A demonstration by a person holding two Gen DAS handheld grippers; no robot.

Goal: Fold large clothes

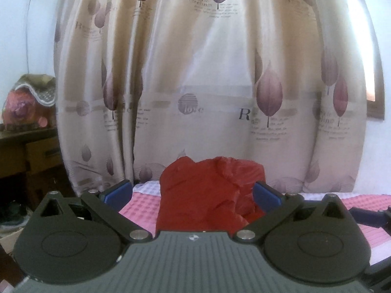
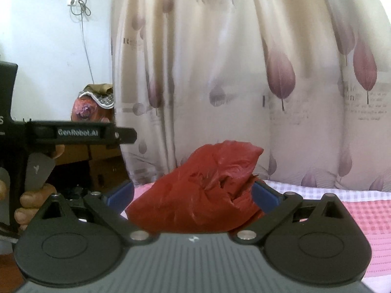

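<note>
Between the spread blue pads of the left gripper (image 1: 193,194) lies a crumpled red garment (image 1: 202,190), bunched into a heap; the jaws stand wide, and nothing is clamped. The right-hand pad (image 1: 265,195) sits against a fold of the red cloth, though whether it truly touches cannot be told, while the left-hand pad is clear of it, with checked bedding showing in the gap. The right gripper (image 2: 193,194) is likewise wide, and the same red garment (image 2: 195,195) rises between its fingers, peaking up toward the right-hand side. Its right-hand pad (image 2: 265,196) is close against the cloth.

Under the garment, ahead of both grippers, spreads a pink and white checked bed cover (image 1: 381,204). Beyond the heap hangs a cream curtain (image 1: 207,73) printed with mauve leaves and lettering.

Left of the right gripper, its wrist view shows the black body of the other gripper, held by a person's hand (image 2: 29,205) with fingers curled around the handle. Farther left of both stand a dark wooden cabinet (image 1: 29,153) and a pink bundle (image 1: 24,107) on top of it, against a pale wall.
</note>
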